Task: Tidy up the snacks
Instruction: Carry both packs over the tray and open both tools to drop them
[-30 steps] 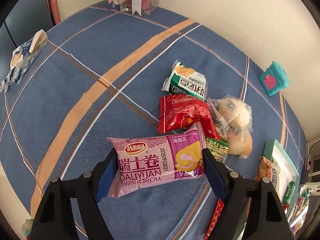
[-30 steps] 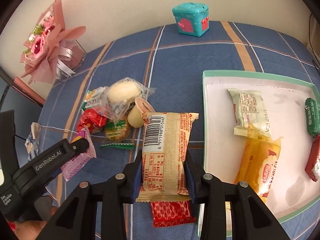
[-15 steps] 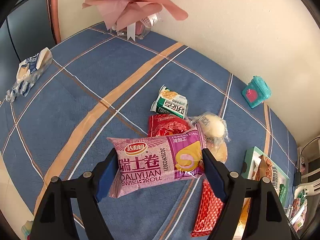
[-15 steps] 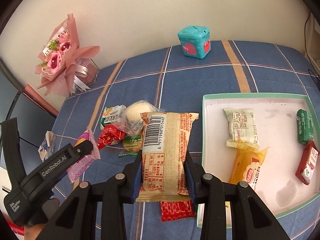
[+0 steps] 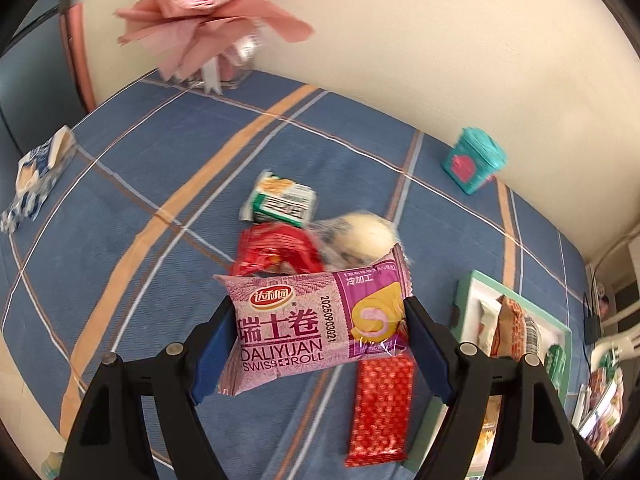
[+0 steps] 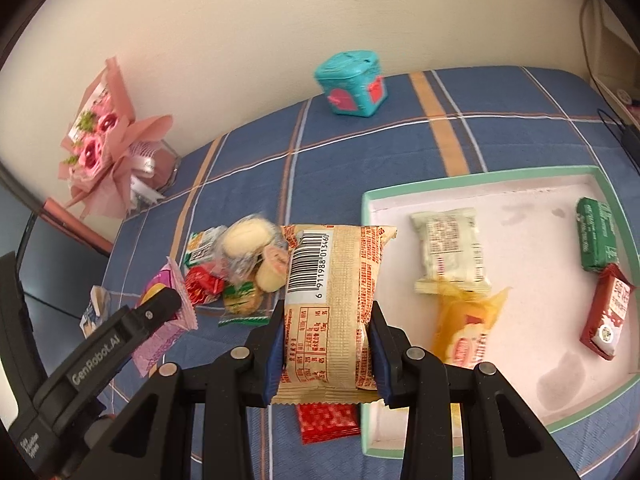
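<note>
both grippers loaded w/ snacks
left gripper [image 5: 320, 340] pinching pink swiss roll pack [image 5: 312, 328]; right gripper [image 6: 326, 344] clamped on beige barcode pack [image 6: 332, 300], beside tray [image 6: 472, 174].

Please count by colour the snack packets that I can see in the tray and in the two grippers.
Pink: 1, the Swiss roll packet in the left gripper
Beige: 1, the barcode packet in the right gripper
Pale cream: 1, in the tray
Yellow-orange: 1, in the tray
Green: 1, in the tray
Red: 1, in the tray
Total: 6
</note>
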